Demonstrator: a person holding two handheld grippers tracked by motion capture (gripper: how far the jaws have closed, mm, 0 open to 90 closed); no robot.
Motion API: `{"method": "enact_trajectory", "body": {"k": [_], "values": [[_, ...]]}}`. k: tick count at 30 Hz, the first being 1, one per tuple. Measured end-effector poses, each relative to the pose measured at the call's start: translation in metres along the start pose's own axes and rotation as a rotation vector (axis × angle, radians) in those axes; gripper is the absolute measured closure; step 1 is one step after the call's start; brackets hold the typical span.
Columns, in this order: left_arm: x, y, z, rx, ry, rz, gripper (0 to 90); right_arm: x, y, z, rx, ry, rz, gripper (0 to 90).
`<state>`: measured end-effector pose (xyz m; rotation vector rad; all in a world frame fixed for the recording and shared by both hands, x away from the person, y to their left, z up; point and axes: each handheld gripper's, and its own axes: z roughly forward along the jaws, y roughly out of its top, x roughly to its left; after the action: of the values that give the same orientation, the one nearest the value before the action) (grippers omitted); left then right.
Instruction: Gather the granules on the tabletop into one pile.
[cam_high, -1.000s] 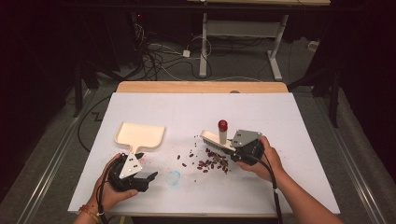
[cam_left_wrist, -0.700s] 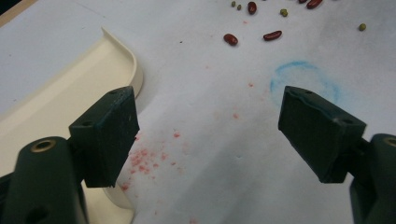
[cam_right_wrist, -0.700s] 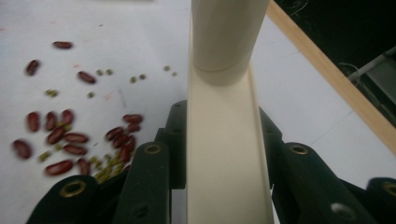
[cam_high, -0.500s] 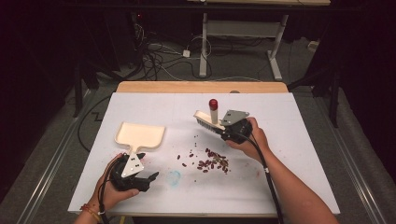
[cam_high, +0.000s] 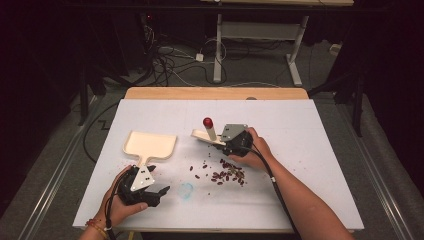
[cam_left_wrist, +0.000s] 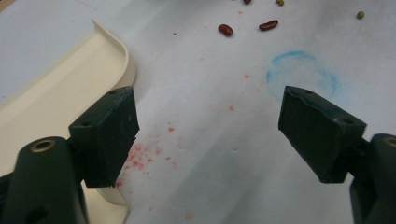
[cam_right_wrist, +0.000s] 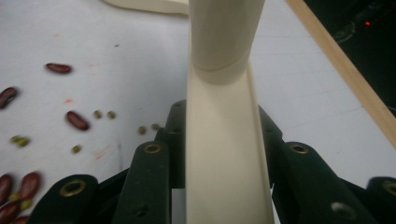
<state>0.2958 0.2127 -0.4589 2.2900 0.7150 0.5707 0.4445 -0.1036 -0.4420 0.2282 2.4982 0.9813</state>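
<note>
Right tongs (cam_high: 227, 141) clamped on cream brush (cam_high: 209, 134) at frame centre, above scattered beans (cam_high: 227, 176). Left tongs (cam_high: 159, 196) apart, lower left, beside dustpan (cam_high: 150, 145).

Looking down from above, forward over tabletop (cam_high: 310, 150); two close views skimming it, sharing scattered beans (cam_high: 227, 176).
</note>
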Motion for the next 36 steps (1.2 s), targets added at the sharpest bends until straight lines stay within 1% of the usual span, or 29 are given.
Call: {"method": "enact_trajectory", "body": {"k": [1,4,5,6,7,8,9,11,13,14,15,16,17,19,20,21,22,23,25,27,28,29,30,31,32,33,34,36], "values": [[-0.001,0.000,0.000,-0.001,-0.001,-0.002,19.5,0.005,-0.005,-0.005,-0.025,0.025,-0.031,67.0],[-0.001,-0.001,0.001,0.002,-0.003,0.000,19.5,0.012,-0.012,-0.015,-0.050,0.069,-0.064,67.0],[-0.001,0.000,0.001,0.003,-0.004,-0.001,19.5,0.012,-0.012,-0.015,-0.050,0.069,-0.064,67.0],[-0.001,0.000,0.001,0.002,-0.004,-0.001,19.5,0.016,-0.016,-0.022,-0.064,0.094,-0.078,67.0],[-0.001,0.000,0.001,0.003,-0.005,-0.001,19.5,0.018,-0.018,-0.025,-0.075,0.106,-0.081,67.0],[-0.002,0.000,0.001,0.004,-0.005,0.001,19.5,0.018,-0.018,-0.025,-0.075,0.106,-0.081,67.0],[-0.002,0.000,0.001,0.006,-0.007,0.004,19.5,0.020,-0.020,-0.029,-0.081,0.119,-0.085,67.0],[-0.003,0.001,0.001,0.007,-0.008,0.004,19.5,0.025,-0.026,-0.038,-0.087,0.143,-0.105,67.0],[-0.003,0.001,0.002,0.010,-0.008,0.006,19.5,0.027,-0.028,-0.041,-0.092,0.149,-0.109,67.0],[-0.003,0.002,0.002,0.012,-0.009,0.009,19.5,0.028,-0.029,-0.043,-0.101,0.158,-0.119,67.0],[-0.004,0.002,0.002,0.013,-0.009,0.010,19.4,0.031,-0.031,-0.046,-0.096,0.156,-0.107,67.0],[-0.004,0.002,0.003,0.014,-0.010,0.010,19.5,0.031,-0.031,-0.048,-0.097,0.161,-0.126,67.1],[-0.004,0.002,0.003,0.014,-0.010,0.009,19.5,0.033,-0.033,-0.053,-0.102,0.169,-0.127,67.1],[-0.004,0.002,0.003,0.015,-0.011,0.011,19.5,0.034,-0.033,-0.055,-0.102,0.165,-0.129,67.2],[-0.004,0.002,0.003,0.015,-0.012,0.012,19.5,0.035,-0.033,-0.056,-0.104,0.162,-0.118,67.1],[-0.004,0.003,0.003,0.013,-0.015,0.015,19.5,0.034,-0.033,-0.057,-0.107,0.164,-0.117,67.2],[-0.004,0.003,0.003,0.009,-0.018,0.018,19.5,0.034,-0.033,-0.058,-0.109,0.155,-0.117,67.2],[-0.004,0.003,0.003,0.003,-0.019,0.019,19.5,0.034,-0.033,-0.060,-0.113,0.135,-0.116,67.2],[-0.004,0.004,0.002,-0.005,-0.019,0.022,19.4,0.035,-0.030,-0.064,-0.133,0.103,-0.111,67.2],[-0.004,0.004,0.000,-0.015,-0.016,0.021,18.9,0.037,-0.024,-0.069,-0.135,0.086,-0.084,67.2],[-0.004,0.004,-0.001,-0.020,-0.012,0.018,18.9,0.037,-0.024,-0.069,-0.135,0.086,-0.084,67.2],[-0.003,0.004,-0.002,-0.025,-0.010,0.016,18.9,0.039,-0.020,-0.073,-0.142,0.072,-0.057,67.3],[-0.003,0.003,-0.003,-0.032,-0.007,0.016,18.9,0.041,-0.015,-0.077,-0.148,0.067,-0.033,67.2],[-0.002,0.003,-0.005,-0.042,0.006,0.025,18.9,0.044,-0.010,-0.081,-0.163,0.070,0.012,67.2],[-0.002,0.003,-0.006,-0.049,0.019,0.028,18.9,0.047,-0.004,-0.085,-0.181,0.073,0.073,67.2],[-0.001,0.003,-0.008,-0.056,0.030,0.028,18.9,0.052,0.001,-0.088,-0.196,0.088,0.117,67.2],[-0.001,0.003,-0.010,-0.060,0.036,0.020,18.9,0.059,0.007,-0.090,-0.204,0.099,0.150,67.2],[0.000,0.003,-0.013,-0.071,0.056,0.013,18.9,0.072,0.018,-0.090,-0.186,0.119,0.198,67.2]]}}
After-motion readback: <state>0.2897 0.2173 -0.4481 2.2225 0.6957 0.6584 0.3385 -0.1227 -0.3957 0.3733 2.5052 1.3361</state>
